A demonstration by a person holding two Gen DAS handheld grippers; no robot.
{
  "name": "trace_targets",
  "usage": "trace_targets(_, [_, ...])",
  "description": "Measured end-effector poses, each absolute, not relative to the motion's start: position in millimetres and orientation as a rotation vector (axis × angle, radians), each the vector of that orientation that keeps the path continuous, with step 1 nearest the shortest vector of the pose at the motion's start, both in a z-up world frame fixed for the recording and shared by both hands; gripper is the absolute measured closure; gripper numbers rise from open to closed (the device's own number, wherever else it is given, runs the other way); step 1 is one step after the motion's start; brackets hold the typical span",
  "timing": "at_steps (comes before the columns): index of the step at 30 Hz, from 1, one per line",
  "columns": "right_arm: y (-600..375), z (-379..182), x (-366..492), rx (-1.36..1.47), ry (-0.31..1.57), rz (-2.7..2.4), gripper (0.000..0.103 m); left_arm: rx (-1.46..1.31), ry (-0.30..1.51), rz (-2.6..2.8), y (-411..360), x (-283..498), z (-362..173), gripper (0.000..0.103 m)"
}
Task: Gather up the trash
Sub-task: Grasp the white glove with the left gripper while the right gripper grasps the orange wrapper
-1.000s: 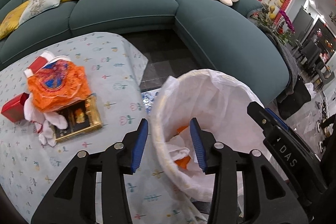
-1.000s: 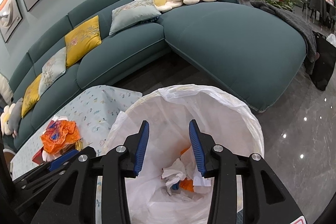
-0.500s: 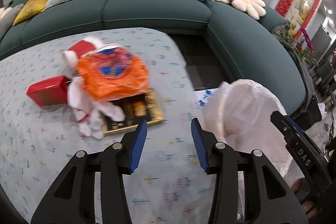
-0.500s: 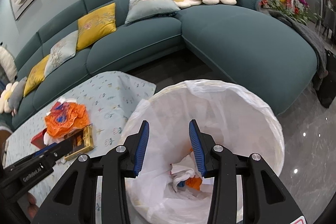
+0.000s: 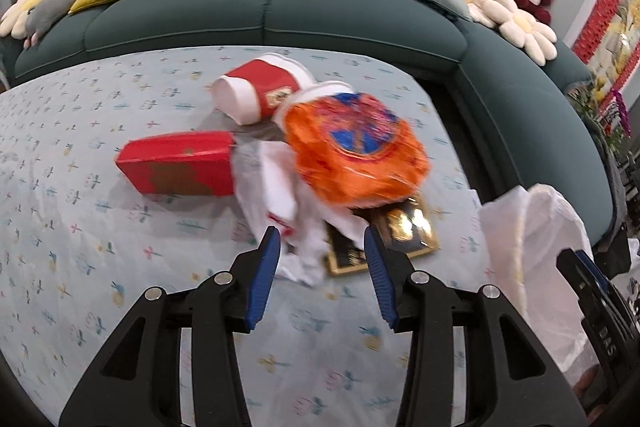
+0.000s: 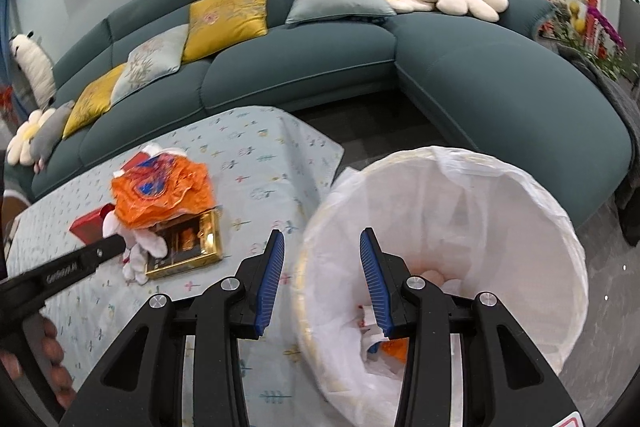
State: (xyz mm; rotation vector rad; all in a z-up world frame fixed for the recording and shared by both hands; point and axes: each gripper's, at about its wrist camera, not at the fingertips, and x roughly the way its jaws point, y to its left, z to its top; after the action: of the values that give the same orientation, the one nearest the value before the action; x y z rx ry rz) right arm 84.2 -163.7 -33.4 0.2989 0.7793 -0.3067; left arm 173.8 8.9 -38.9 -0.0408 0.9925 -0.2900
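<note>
A heap of trash lies on the patterned tablecloth [image 5: 100, 227]: an orange plastic bag [image 5: 356, 151], a red-and-white paper cup [image 5: 260, 93] on its side, a red box [image 5: 176, 169], crumpled white plastic [image 5: 280, 203] and a gold-edged black tray [image 5: 400, 235]. My left gripper [image 5: 320, 247] hovers open just in front of the white plastic, nothing between its fingers. My right gripper [image 6: 322, 247] stands open and empty over the near rim of the white-lined bin [image 6: 480, 227], which holds white and orange scraps [image 6: 384, 351]. The heap shows in the right wrist view with the orange bag [image 6: 160, 195] on top.
A teal corner sofa [image 6: 500, 83] with yellow and grey cushions, flower pillows and a red plush bear wraps the table's far side. The bin [image 5: 532, 247] stands on the dark floor off the table's right corner. A hand [image 6: 52, 359] holds the left gripper's body.
My left gripper has swung left from over the bin to the trash heap on the table. My right gripper has shifted left, from over the bin's middle to its near rim. Neither holds anything.
</note>
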Motion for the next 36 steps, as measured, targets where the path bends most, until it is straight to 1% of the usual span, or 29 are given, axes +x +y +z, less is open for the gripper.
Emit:
trace_targets(9, [-145.5,-40.3,96.6,0.268,0.811,-0.261,0.064,-0.045,0.993,-0.291,14.3,196.7,-48.3,0.062])
trace_targets(10, [-144.6,-41.3,97.8,0.266,0.815,-0.257,0.064,-0.046,0.993,-0.291,14.7,197.3,-49.4,0.064])
trace_targets(12, [-141.6,-43.4,100.1,0.260,0.821,-0.251,0.064,-0.045,0.992,-0.295,15.6,197.6,-51.7,0.071])
trace_targets(13, [-139.7,-44.2,101.6,0.259,0.824,-0.244,0.064,-0.042,0.992,-0.298,16.3,197.8,-52.5,0.080])
trace_targets(14, [-138.1,-44.6,102.9,0.257,0.826,-0.237,0.064,-0.043,0.995,-0.302,17.4,198.1,-53.4,0.087])
trace_targets(15, [-136.6,-44.9,104.2,0.255,0.827,-0.232,0.064,-0.044,0.994,-0.304,18.3,198.1,-53.6,0.090])
trace_targets(16, [-134.0,-45.4,105.4,0.252,0.829,-0.221,0.064,-0.041,0.988,-0.307,18.9,197.7,-53.1,0.097])
trace_targets(20, [-126.4,-45.6,109.4,0.266,0.834,-0.176,0.064,-0.032,0.964,-0.311,24.5,192.8,-47.8,0.099])
trace_targets(26, [-105.7,-41.9,126.6,0.273,0.839,-0.094,0.064,-0.046,0.944,-0.308,37.6,182.5,-36.3,0.099])
trace_targets(32, [-91.6,-31.0,167.3,0.238,0.814,-0.063,0.064,-0.057,0.942,-0.304,50.8,174.4,-31.2,0.099])
trace_targets(36, [-95.4,-37.4,196.9,0.277,0.838,-0.056,0.064,-0.069,0.946,-0.302,57.6,175.8,-31.9,0.099])
